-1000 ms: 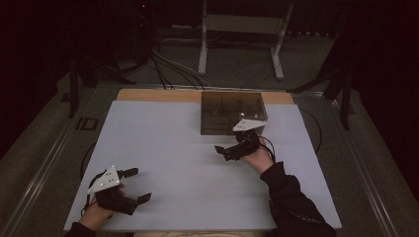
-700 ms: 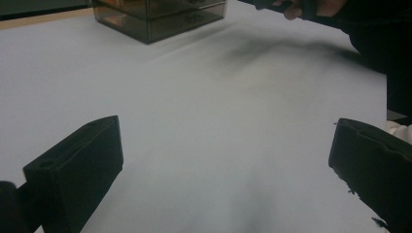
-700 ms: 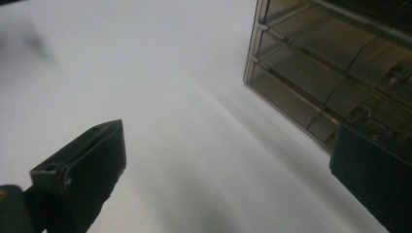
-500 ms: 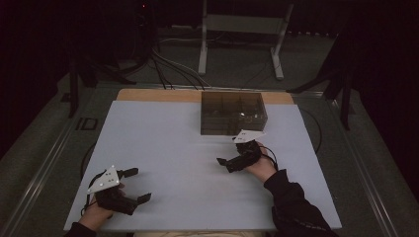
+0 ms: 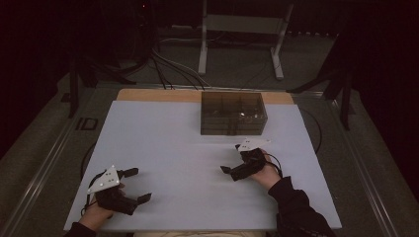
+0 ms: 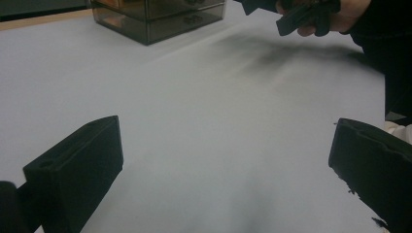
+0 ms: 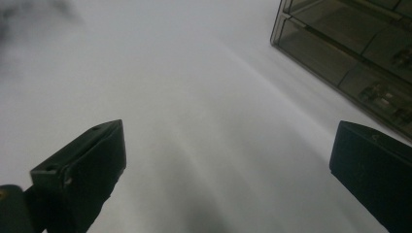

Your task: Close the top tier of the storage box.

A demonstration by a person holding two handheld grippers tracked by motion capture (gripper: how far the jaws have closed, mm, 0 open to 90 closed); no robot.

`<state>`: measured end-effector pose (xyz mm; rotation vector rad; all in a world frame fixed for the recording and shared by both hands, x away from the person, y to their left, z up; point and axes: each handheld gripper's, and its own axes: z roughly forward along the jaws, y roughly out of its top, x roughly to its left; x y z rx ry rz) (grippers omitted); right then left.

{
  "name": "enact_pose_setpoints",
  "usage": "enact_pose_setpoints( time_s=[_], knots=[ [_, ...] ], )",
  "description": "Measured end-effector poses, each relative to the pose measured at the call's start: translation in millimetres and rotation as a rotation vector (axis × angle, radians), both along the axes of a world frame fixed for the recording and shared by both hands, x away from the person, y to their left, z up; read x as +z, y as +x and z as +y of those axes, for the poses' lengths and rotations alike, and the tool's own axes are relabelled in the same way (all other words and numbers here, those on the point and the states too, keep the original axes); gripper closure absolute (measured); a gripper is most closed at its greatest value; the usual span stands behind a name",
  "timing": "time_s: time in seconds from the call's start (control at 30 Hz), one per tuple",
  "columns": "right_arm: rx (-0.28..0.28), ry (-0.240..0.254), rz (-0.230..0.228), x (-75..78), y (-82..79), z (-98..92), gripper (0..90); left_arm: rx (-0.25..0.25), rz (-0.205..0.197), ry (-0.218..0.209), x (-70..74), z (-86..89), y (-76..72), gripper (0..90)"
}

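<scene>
A smoked see-through drawer box (image 5: 232,113) stands at the back middle of the white table (image 5: 173,148). My right gripper (image 5: 232,159) hovers in front of the box, a short way off, jaws wide open and nothing between them. In the right gripper view, the box (image 7: 359,58) sits at the upper right with small items dimly visible inside, and the gripper (image 7: 228,145) faces bare table. My left gripper (image 5: 139,184) rests near the front left edge, also open and empty. In the left gripper view (image 6: 226,145), the box (image 6: 160,17) lies far ahead, and the other hand's gripper (image 6: 301,14) is at the top right.
A bare wooden strip (image 5: 158,95) runs along the table's back edge. Behind it are a metal stand (image 5: 242,29) and cables (image 5: 168,64) on the dark floor. A metal rail (image 5: 44,163) runs along the table's left side.
My right gripper has drawn back from the front of the drawer box toward the person, by about a hand's length. The left gripper has stayed put.
</scene>
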<state>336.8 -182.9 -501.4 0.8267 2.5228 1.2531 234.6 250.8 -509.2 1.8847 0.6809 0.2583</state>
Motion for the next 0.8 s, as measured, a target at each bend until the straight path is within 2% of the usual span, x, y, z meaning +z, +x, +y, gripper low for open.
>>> enact_pose_setpoints(
  time_s=[0.6, 0.8],
  knots=[
    [-0.016, -0.008, -0.01, -4.8, -18.6, -27.9, 0.2, 0.0, 0.003, -0.001, 0.0, -0.2, 0.1, 0.0],
    [-0.04, -0.009, -0.002, -7.1, -25.8, -42.6, 0.2, 0.0, 0.003, 0.0, -0.1, -0.2, 0.1, 0.0]
  ],
)
